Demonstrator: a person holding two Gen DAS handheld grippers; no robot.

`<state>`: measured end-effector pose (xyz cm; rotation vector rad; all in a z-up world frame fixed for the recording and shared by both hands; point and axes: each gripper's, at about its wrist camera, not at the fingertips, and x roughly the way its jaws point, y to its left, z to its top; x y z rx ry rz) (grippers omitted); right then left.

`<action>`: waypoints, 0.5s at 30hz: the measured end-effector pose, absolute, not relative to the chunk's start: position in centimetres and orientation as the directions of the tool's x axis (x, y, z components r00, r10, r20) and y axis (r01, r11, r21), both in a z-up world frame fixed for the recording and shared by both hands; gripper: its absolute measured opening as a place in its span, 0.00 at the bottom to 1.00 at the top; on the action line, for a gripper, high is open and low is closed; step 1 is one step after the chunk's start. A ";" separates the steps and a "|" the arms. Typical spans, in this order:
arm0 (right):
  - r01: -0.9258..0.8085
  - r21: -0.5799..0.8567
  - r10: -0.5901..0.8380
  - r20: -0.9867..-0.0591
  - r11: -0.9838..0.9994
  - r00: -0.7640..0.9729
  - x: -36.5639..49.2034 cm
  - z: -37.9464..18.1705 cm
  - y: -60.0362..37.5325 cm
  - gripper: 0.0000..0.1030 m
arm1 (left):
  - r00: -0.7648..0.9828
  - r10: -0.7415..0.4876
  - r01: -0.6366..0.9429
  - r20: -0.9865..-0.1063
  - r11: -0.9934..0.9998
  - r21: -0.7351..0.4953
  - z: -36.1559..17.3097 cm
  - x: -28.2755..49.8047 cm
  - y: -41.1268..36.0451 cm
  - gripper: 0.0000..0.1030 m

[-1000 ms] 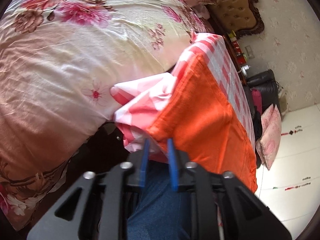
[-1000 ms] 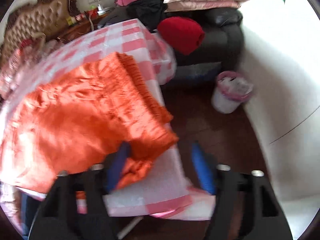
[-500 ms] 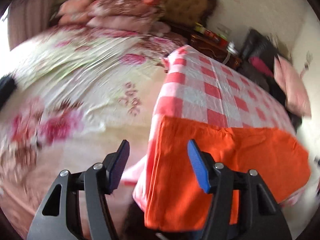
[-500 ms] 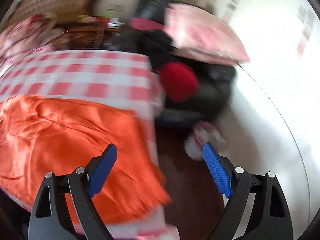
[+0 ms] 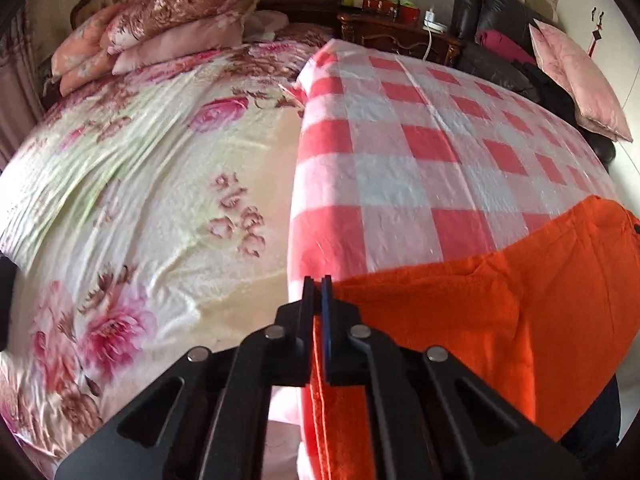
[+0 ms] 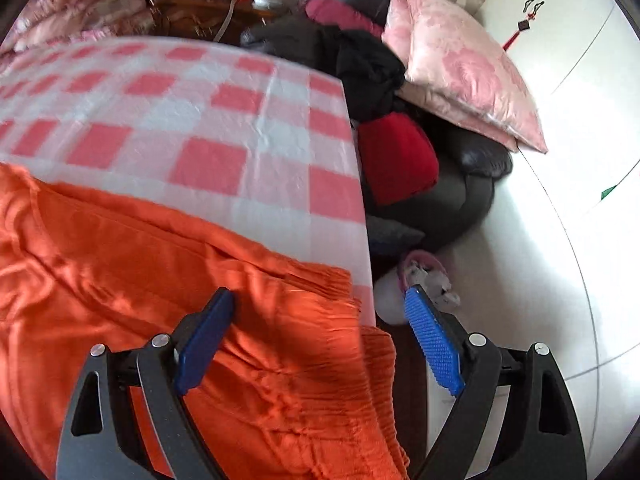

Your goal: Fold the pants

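Observation:
Orange pants [image 5: 460, 320] lie flat along the near edge of a table under a red-and-white checked cloth [image 5: 400, 160]. My left gripper [image 5: 317, 280] is at the pants' left corner, its jaws closing tight, and a strip of orange fabric shows pinched between its fingers. In the right wrist view the pants [image 6: 140, 280] end in a gathered waistband at the table's right edge [image 6: 352, 184]. My right gripper [image 6: 319, 294] hangs open just above that waistband, one pad [image 6: 204, 344] over the fabric, the other pad [image 6: 434, 344] past the table edge.
A bed with a floral cover [image 5: 140, 200] runs along the table's left side, pillows [image 5: 168, 24] at its head. Right of the table are a dark sofa [image 6: 460, 200] with a pink pillow [image 6: 460, 72] and red cushion [image 6: 396, 160], and a small bin [image 6: 420, 276].
The left gripper rolled upright, opened beside the pants' left corner, then shut on it. The right gripper swung right to the waistband end and opened a little wider.

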<state>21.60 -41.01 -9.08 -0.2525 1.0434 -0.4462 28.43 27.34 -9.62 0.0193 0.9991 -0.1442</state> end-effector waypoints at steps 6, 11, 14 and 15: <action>0.296 -0.370 -0.468 -0.775 0.881 0.424 21.4 -10.0 -41.5 0.82 | 0.506 -0.094 0.120 -0.857 0.992 -0.037 -10.6 30.0 27.4 0.04; 0.343 -0.363 -0.493 -0.730 0.866 0.473 20.1 -7.8 -42.1 0.82 | 0.599 0.037 -0.031 -0.800 0.999 0.023 -8.9 28.5 27.9 0.44; 0.404 -0.374 -0.545 -0.664 0.835 0.512 19.1 -5.5 -41.8 0.82 | 0.727 0.062 -0.022 -0.684 0.997 0.068 -6.0 26.3 24.7 0.44; 0.392 -0.357 -0.526 -0.658 0.848 0.539 19.1 -4.8 -40.8 0.82 | 0.760 0.004 0.031 -0.650 0.999 0.041 -5.0 25.7 22.0 0.44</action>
